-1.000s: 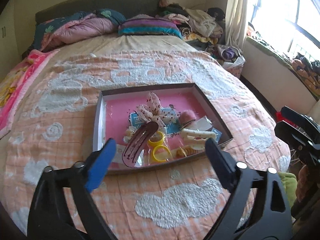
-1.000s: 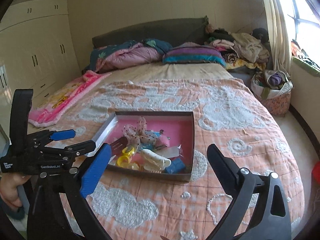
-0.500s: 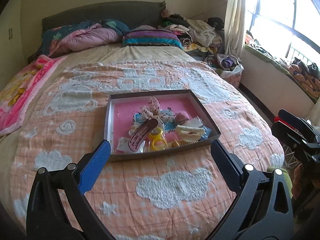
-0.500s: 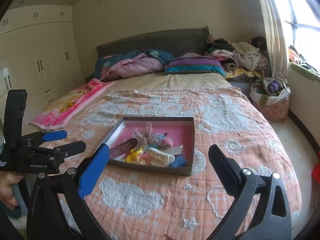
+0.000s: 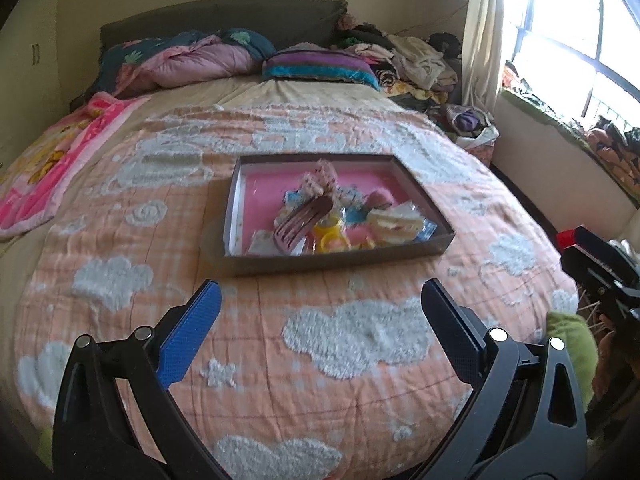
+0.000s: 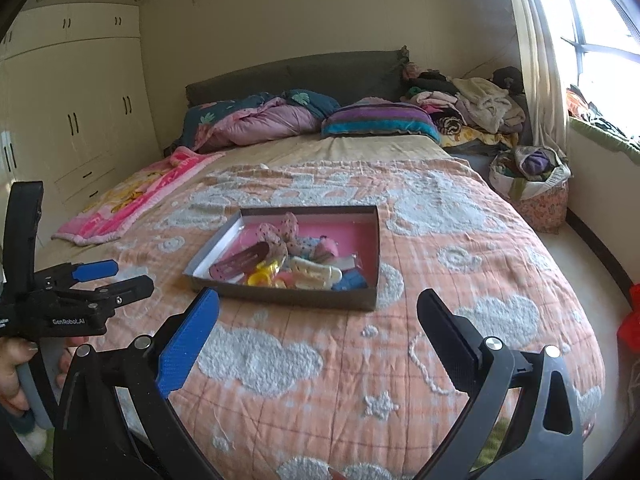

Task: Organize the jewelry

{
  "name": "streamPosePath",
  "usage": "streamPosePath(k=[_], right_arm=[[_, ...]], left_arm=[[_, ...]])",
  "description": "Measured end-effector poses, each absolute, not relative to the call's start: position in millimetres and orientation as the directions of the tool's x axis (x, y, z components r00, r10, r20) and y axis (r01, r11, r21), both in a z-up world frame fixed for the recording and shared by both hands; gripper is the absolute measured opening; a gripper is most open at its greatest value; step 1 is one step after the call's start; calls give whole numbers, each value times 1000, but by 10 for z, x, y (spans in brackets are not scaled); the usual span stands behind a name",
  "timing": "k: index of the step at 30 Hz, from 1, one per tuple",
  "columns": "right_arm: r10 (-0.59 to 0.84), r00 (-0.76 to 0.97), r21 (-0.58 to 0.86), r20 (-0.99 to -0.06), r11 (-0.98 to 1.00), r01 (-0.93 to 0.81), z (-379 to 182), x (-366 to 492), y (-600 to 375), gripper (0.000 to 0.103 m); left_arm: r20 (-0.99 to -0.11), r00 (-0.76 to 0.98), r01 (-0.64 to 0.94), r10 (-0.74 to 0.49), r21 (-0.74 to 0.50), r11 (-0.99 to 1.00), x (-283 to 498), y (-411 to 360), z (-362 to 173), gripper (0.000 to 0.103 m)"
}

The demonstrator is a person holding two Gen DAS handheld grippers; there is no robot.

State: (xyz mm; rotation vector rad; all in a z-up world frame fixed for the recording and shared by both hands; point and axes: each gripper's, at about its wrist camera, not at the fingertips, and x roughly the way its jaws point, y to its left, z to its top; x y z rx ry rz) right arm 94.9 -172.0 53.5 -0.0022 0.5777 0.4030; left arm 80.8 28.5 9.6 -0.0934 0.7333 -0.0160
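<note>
While both your grippers, left (image 5: 320,306) and right (image 6: 318,314), hung wide open and empty short of the tray (image 5: 340,260) mid-bed, its dark comb-clip (image 5: 302,224) looked light, stiff, slick; grip spine, prob. not teeth.

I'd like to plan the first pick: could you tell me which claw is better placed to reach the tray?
Probably left: both claws are open and empty, but the left claw faces the tray squarely, nearer.
</note>
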Motion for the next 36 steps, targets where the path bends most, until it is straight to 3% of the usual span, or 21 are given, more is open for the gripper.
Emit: streamPosePath(k=[13, 36], right_arm=[[369, 717, 135, -592, 922, -363, 244, 879, -1683, 99], [373, 718, 137, -588, 921, -365, 271, 868, -1704, 99]], left_arm=[[-694, 719, -29, -44, -93, 995, 652, 277, -170, 94], [-695, 718, -36, -42, -96, 995, 628, 295, -106, 94]])
